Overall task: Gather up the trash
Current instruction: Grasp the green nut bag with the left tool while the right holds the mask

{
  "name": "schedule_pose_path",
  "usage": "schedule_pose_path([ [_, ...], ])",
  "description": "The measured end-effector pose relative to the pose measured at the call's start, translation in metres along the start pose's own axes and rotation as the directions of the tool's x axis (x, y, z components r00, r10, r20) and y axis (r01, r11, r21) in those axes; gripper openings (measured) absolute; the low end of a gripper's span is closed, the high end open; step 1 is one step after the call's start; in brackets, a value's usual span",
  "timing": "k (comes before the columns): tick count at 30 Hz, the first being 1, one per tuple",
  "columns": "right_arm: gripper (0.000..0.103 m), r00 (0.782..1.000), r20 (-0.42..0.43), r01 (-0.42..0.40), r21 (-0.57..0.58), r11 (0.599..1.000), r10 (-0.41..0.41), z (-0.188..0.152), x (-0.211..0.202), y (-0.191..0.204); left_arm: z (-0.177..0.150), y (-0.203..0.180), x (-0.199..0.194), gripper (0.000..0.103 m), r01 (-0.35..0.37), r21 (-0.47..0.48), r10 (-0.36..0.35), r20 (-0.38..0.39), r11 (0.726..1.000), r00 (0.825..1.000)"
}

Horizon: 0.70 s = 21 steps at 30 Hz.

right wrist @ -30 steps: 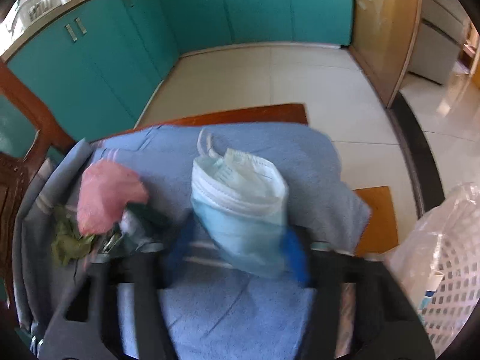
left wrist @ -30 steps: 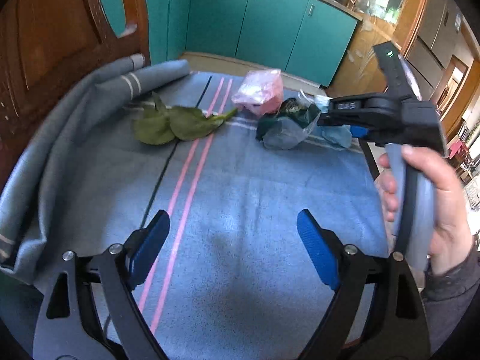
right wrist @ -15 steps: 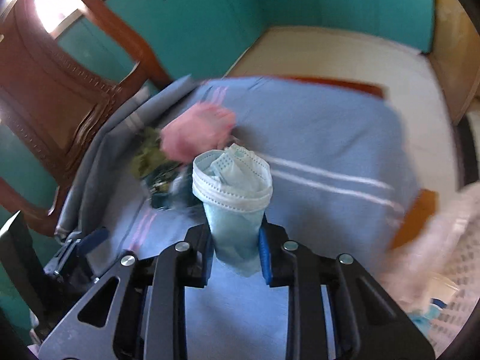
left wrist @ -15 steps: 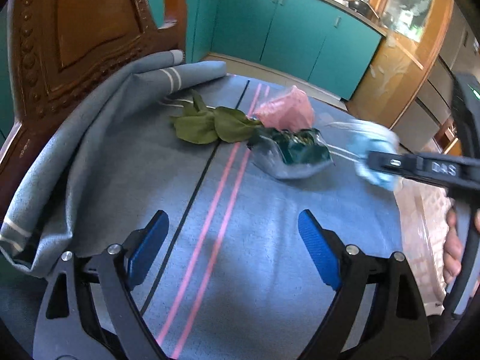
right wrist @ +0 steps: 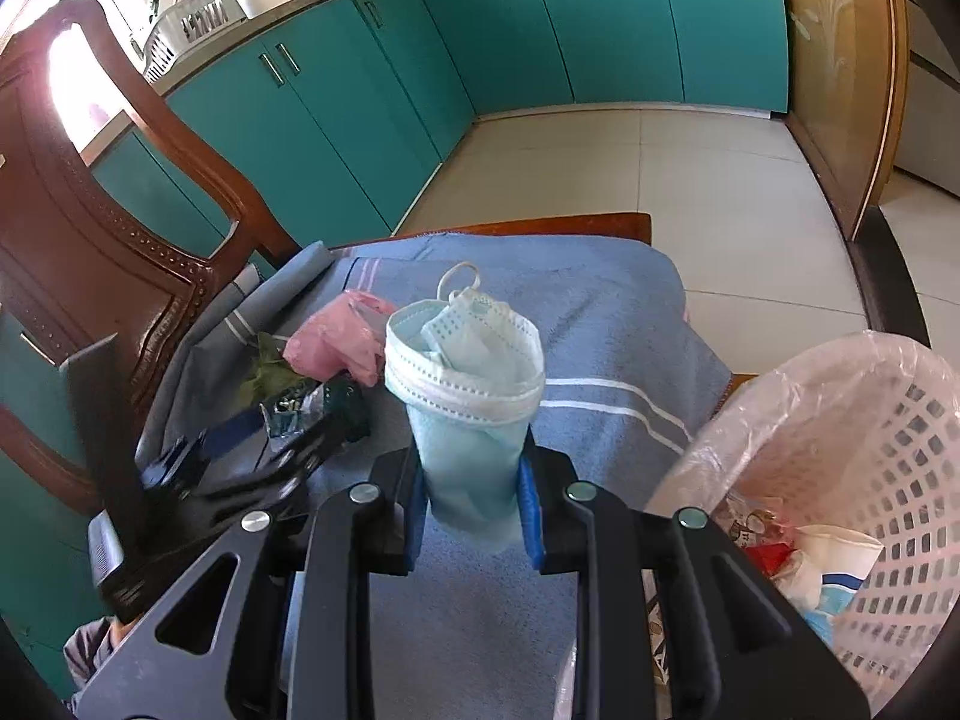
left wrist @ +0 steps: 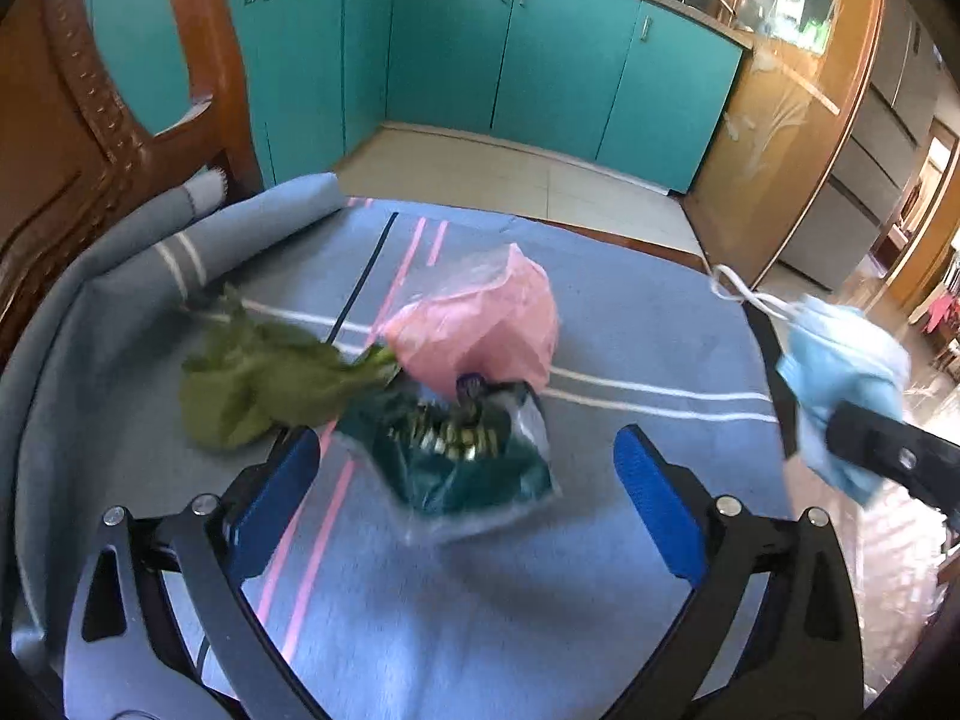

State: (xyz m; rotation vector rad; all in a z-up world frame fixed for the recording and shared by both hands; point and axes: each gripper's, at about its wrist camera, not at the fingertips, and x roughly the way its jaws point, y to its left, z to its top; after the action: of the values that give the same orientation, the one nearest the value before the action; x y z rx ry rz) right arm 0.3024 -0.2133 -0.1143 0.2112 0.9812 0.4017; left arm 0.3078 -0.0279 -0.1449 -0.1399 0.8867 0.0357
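Blue face mask (right wrist: 474,396) pinched in right gripper (right wrist: 474,510) jaws beside basket rim (right wrist: 708,438); left gripper (left wrist: 465,495) jaws opening, empty.

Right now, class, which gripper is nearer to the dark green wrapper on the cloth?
Left. The left gripper, jaws opening, hangs just before the dark green wrapper. The right gripper is off to the side, shut on the face mask.
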Motion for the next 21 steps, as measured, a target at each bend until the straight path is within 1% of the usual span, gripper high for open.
schedule_pose_path([
  [1, 0.026, 1.0, -0.002, 0.002, -0.003, 1.0, -0.002, -0.001, 0.0, 0.0, -0.001, 0.0, 0.002, 0.09, 0.0, 0.003, 0.0, -0.007, 1.0, 1.0],
  [2, 0.026, 1.0, -0.003, 0.003, -0.004, 1.0, -0.003, -0.001, -0.001, -0.001, -0.002, 0.001, 0.002, 0.073, 0.002, 0.006, -0.001, -0.015, 1.0, 1.0],
  [3, 0.026, 1.0, -0.005, 0.006, -0.007, 1.0, -0.006, -0.002, 0.0, 0.0, -0.004, 0.002, 0.003, 0.066, 0.013, 0.009, -0.013, -0.027, 1.0, 1.0],
  [4, 0.026, 1.0, -0.009, 0.011, -0.011, 1.0, -0.011, -0.002, 0.0, 0.0, -0.009, 0.003, 0.0, 0.064, 0.032, 0.006, -0.032, -0.03, 0.999, 0.999],
  [5, 0.026, 1.0, -0.013, 0.014, -0.015, 1.0, -0.015, -0.003, 0.0, 0.0, -0.012, 0.005, -0.004, 0.054, 0.044, 0.003, -0.044, -0.026, 0.999, 0.999],
  [7, 0.026, 1.0, -0.018, 0.015, -0.02, 1.0, -0.016, -0.004, 0.001, 0.002, -0.021, 0.01, -0.012, 0.053, 0.054, 0.009, -0.054, -0.026, 0.999, 0.998],
  [12, 0.026, 0.999, -0.037, 0.008, -0.057, 0.998, -0.011, -0.009, 0.005, 0.013, -0.049, 0.025, -0.043, 0.053, 0.06, 0.009, -0.06, -0.039, 0.998, 0.997],
  [15, 0.026, 0.998, -0.055, 0.006, -0.087, 0.996, -0.01, -0.016, 0.01, 0.023, -0.067, 0.034, -0.059, 0.053, 0.036, 0.035, -0.034, -0.054, 0.999, 0.998],
  [18, 0.026, 0.997, -0.074, 0.006, -0.111, 0.994, -0.015, -0.022, 0.017, 0.032, -0.078, 0.043, -0.07, 0.053, 0.001, 0.053, 0.001, -0.048, 0.999, 0.999],
  [21, 0.026, 0.996, -0.087, 0.008, -0.14, 0.99, -0.02, -0.027, 0.023, 0.042, -0.08, 0.052, -0.073, 0.053, -0.004, 0.036, 0.005, -0.045, 0.999, 0.999],
])
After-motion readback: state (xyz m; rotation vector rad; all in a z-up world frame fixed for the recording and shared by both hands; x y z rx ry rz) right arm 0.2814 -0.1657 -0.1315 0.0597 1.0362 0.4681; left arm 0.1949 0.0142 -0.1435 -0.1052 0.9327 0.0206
